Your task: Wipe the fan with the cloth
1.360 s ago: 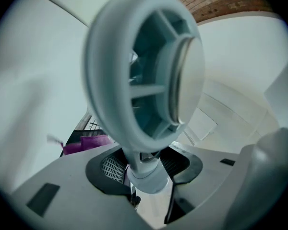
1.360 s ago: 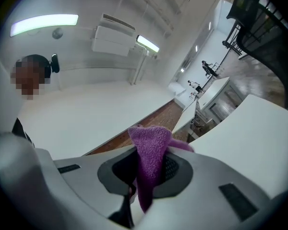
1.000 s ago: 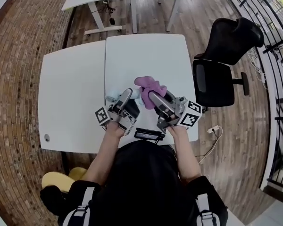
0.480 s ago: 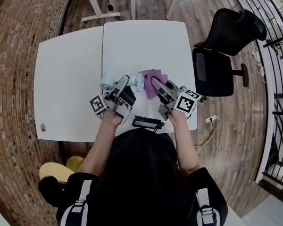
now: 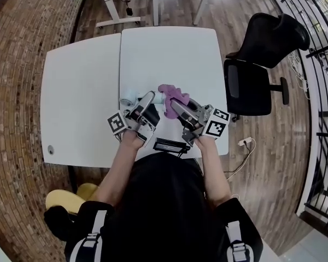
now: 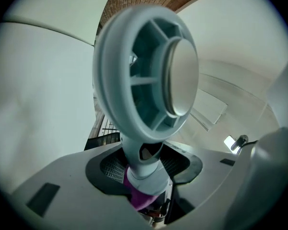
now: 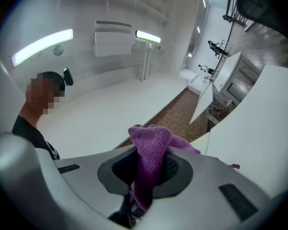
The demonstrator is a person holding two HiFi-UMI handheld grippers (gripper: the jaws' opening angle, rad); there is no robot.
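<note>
Head view: the white counter (image 5: 169, 53) fills the middle of the frame, and both grippers work at its lower edge.

Your left gripper (image 5: 148, 99), lower centre-left, has its jaws fairly wide but clamped on the stem of the fan (image 5: 128, 99). Your right gripper (image 5: 173, 105), just to the right, is closed on the purple cloth (image 5: 171, 93), with a bunched fold standing out of the tips.

Fan, left gripper view: its long axis runs from the stem at bottom centre to the round head at upper centre, roughly in line with the jaws. The hub face is turned toward the right of the frame, with ring and spokes to the left. You cannot tell whether the purple piece at the stem's foot belongs to the fan.

Step in hand, as judged: bringing the cloth to the fan head. They are near, but contact is not confirmed.

To do it well:
- Grip the stem firmly so the head does not swivel.
- Lead with the loose fold, not the jaw tips.
- Sweep round the ring, then over the hub, with light pressure.
- Roll the stem to present the far side.
</note>
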